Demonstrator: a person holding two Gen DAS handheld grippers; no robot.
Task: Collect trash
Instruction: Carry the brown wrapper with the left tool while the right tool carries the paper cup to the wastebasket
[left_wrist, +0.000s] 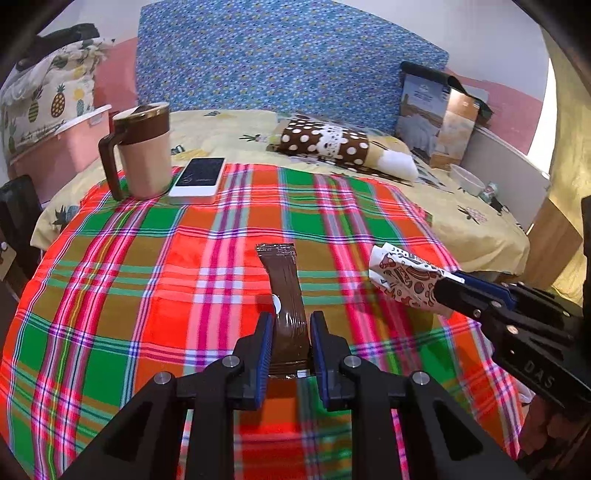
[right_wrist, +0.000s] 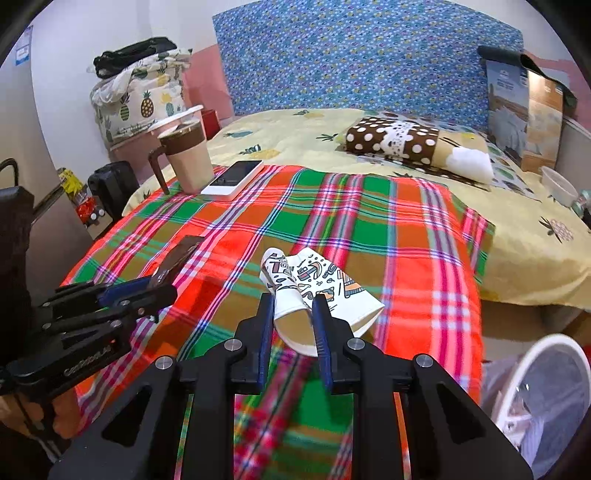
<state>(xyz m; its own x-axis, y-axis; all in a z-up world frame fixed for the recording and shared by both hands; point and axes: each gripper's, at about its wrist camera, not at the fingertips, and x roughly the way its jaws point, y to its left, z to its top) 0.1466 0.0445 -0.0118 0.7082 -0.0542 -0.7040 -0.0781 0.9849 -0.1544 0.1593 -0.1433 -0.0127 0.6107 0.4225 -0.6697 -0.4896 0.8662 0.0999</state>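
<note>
A brown snack wrapper (left_wrist: 282, 280) sticks out forward from my left gripper (left_wrist: 290, 321), whose blue pads are shut on its near end; it hangs a little above the plaid cloth (left_wrist: 147, 277). In the right wrist view the same wrapper (right_wrist: 181, 254) and left gripper (right_wrist: 162, 288) show at the left. My right gripper (right_wrist: 291, 302) is shut on a crushed white paper cup (right_wrist: 321, 280) with printed doodles, pinched at its folded rim. The left wrist view shows that cup (left_wrist: 402, 278) held by the right gripper (left_wrist: 448, 284) at the right, above the cloth.
A brown-and-beige mug (left_wrist: 142, 151) and a white phone (left_wrist: 199, 176) sit at the cloth's far left. A polka-dot pillow (left_wrist: 325, 142) and a carton (left_wrist: 439, 118) lie farther back on the bed. A white lined bin (right_wrist: 546, 387) stands on the floor at lower right.
</note>
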